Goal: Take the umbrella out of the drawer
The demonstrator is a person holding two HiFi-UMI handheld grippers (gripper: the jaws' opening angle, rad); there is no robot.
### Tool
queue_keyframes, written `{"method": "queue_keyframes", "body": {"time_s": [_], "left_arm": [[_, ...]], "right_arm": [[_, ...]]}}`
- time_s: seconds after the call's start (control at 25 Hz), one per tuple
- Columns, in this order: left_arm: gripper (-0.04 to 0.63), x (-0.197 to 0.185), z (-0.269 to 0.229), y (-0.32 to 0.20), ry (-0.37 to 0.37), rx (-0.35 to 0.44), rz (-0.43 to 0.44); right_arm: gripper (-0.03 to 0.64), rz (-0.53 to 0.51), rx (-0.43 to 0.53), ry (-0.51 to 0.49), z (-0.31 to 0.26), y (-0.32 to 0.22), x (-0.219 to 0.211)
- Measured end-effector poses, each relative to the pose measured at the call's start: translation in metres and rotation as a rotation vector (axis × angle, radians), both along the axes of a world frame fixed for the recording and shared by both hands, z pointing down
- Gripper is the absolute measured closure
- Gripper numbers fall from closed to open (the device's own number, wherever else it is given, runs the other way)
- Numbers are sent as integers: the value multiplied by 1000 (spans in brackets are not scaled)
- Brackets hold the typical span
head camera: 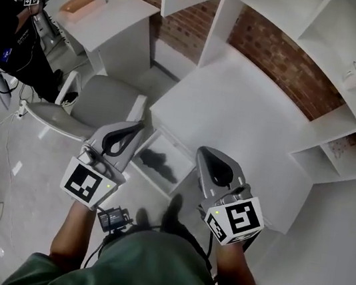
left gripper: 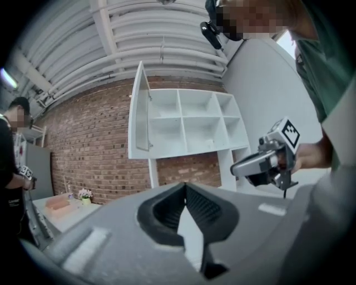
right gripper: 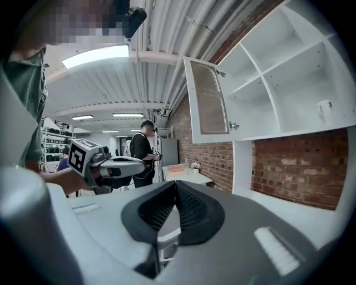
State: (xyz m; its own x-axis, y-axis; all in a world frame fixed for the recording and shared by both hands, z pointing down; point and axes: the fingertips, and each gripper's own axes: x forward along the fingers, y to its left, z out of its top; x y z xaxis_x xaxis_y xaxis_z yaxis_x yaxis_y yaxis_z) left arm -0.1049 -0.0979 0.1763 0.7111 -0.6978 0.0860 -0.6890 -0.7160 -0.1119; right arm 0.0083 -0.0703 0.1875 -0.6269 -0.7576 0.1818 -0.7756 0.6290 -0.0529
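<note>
One open drawer (head camera: 175, 149) with one dark umbrella (head camera: 158, 163) lying inside
The drawer stands pulled out below the white desk (head camera: 237, 114), the umbrella flat on its bottom. Two hand-held grippers hang above it, the left hand-held gripper (head camera: 138, 126) and the right hand-held gripper (head camera: 203, 151), each with jaws pressed together on nothing, neither touching the umbrella

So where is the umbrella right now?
In the head view, the dark umbrella lies inside the open white drawer at the front edge of the white desk, just right of the grey chair.
</note>
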Motion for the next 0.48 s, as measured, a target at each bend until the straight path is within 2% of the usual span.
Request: {"method": "queue_keyframes", "body": {"time_s": [0.48], "left_arm": [[592,19,28,-51,-66,-28,-159]], "right_arm": [[609,-189,-17,-29,27,-69,14]]}}
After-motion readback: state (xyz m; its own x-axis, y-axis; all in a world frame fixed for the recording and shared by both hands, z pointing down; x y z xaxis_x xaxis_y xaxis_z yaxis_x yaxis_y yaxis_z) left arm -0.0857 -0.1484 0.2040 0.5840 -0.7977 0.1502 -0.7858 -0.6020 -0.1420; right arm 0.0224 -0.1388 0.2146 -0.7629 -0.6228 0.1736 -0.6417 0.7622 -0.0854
